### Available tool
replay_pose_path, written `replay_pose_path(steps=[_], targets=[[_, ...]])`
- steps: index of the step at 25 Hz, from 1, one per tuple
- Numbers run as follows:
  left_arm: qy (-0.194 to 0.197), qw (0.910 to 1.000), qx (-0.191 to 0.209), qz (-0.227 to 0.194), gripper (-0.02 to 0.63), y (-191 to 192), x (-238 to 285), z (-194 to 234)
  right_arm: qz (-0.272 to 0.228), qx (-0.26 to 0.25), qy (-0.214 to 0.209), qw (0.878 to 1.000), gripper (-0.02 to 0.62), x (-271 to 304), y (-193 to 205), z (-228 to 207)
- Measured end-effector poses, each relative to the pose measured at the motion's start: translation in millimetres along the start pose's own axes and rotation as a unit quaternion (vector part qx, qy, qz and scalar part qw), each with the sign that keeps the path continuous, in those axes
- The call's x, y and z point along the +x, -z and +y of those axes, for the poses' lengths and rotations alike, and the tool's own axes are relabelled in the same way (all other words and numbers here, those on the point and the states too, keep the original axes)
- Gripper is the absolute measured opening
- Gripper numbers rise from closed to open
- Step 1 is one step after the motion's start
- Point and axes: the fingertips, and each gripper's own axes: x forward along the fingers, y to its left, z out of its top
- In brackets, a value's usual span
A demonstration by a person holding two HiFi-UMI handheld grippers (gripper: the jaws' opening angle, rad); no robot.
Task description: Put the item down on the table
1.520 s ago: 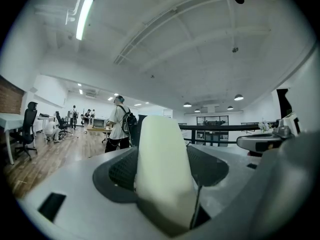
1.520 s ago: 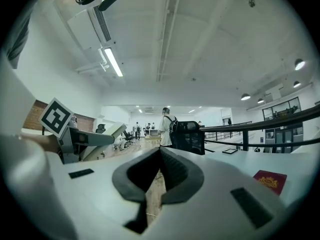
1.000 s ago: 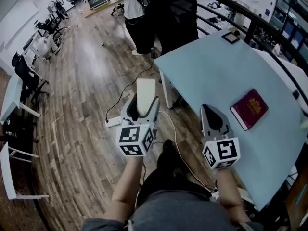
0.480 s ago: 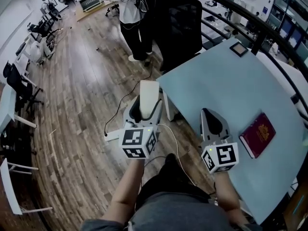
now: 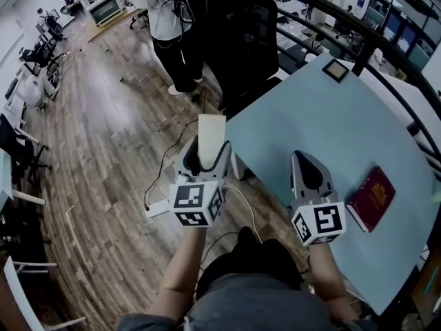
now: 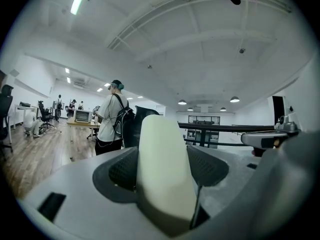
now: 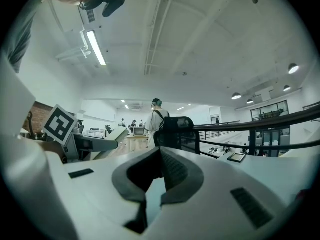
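Observation:
A cream, flat, round-ended block (image 5: 211, 132) stands upright between the jaws of my left gripper (image 5: 207, 152), which is shut on it. The block fills the middle of the left gripper view (image 6: 163, 170). In the head view it hangs over the wooden floor, just left of the near corner of the light blue table (image 5: 310, 116). My right gripper (image 5: 307, 163) is held above the table's near edge. Its jaws meet at the tips with nothing between them, as the right gripper view (image 7: 160, 156) shows.
A dark red booklet (image 5: 371, 198) lies on the table right of my right gripper. A small square framed object (image 5: 335, 69) sits at the far side. A black office chair (image 5: 244, 40) and a standing person (image 5: 169, 26) are beyond the table corner. Cables (image 5: 165, 164) cross the floor.
The table's near corner now lies closer to the held block, and the red booklet sits lower in the view. Both grippers keep their hold and pose.

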Motion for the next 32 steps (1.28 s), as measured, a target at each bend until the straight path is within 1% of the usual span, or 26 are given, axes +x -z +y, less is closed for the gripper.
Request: replay_pose_path(steps=[7,17,25,32], targets=[[0.026,0.9997,-0.001,0.005,0.310,0,26,-6,0.004,0.003,0.027,1.000,0.003,6,-1,-16],[0.060,0.9980,0.014,0.013,0.310,-1,71,-34,0.002,0.006,0.068,0.998,0.003,3,-3,-58],[0.100,0.9943,0.027,0.026,0.310,1,119,-75,0.002,0.009,0.103,0.995,0.003,-2,-4,-101],[0.134,0.9883,0.047,0.055,0.310,22,164,-114,0.004,0.017,0.127,0.992,0.003,-5,2,-134]])
